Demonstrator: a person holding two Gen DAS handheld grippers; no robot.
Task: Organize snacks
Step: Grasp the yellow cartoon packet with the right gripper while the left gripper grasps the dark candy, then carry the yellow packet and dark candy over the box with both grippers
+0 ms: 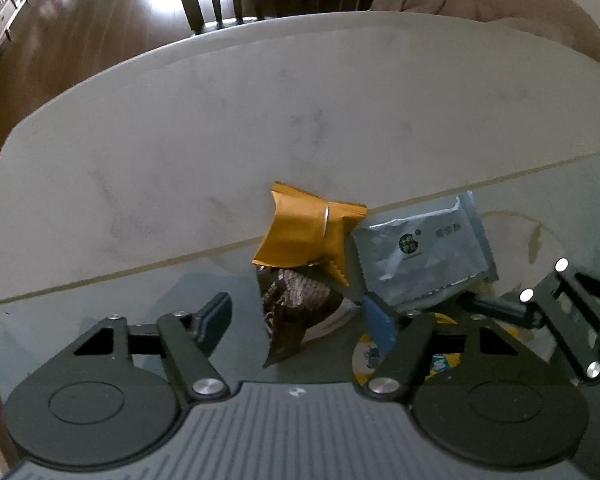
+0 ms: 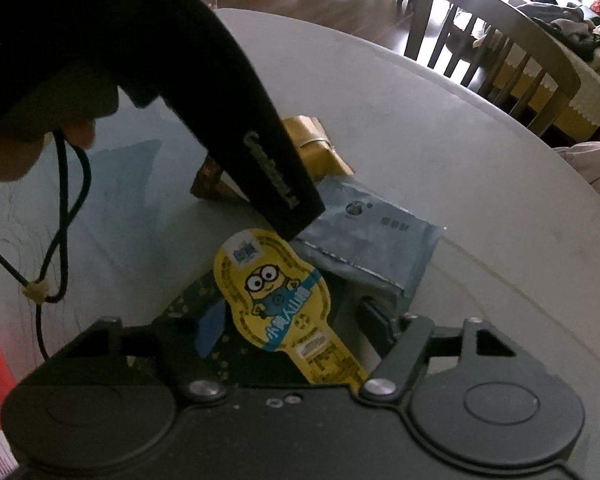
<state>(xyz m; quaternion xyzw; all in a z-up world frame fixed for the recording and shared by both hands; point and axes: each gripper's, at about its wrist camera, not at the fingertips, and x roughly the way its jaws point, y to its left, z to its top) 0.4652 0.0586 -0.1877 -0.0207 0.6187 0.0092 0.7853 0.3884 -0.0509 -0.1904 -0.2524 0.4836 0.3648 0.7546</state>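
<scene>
So the snacks are all bunched in one little pile on the near part of the round white table point(image 1: 180, 120), which is handy since I only have to reach one spot. My right gripper point(image 2: 292, 320) is sitting right over the yellow Minions-print snack point(image 2: 284, 296); its fingers are spread on either side of it with gaps showing, so I'd say it's wide apart and not pinching anything yet. That snack lies flat with its narrow end toward me, a decent handle to grab. The silver foil packet point(image 1: 420, 248) lies just beyond it, with one edge touching the gold wrapped candy point(image 1: 304, 228) on its left. My left gripper point(image 1: 300, 316) is also spread wide, with the brown crinkly wrapper point(image 1: 296, 308) between its fingers, untouched. A chair point(image 2: 480, 32) stands at the far side.
</scene>
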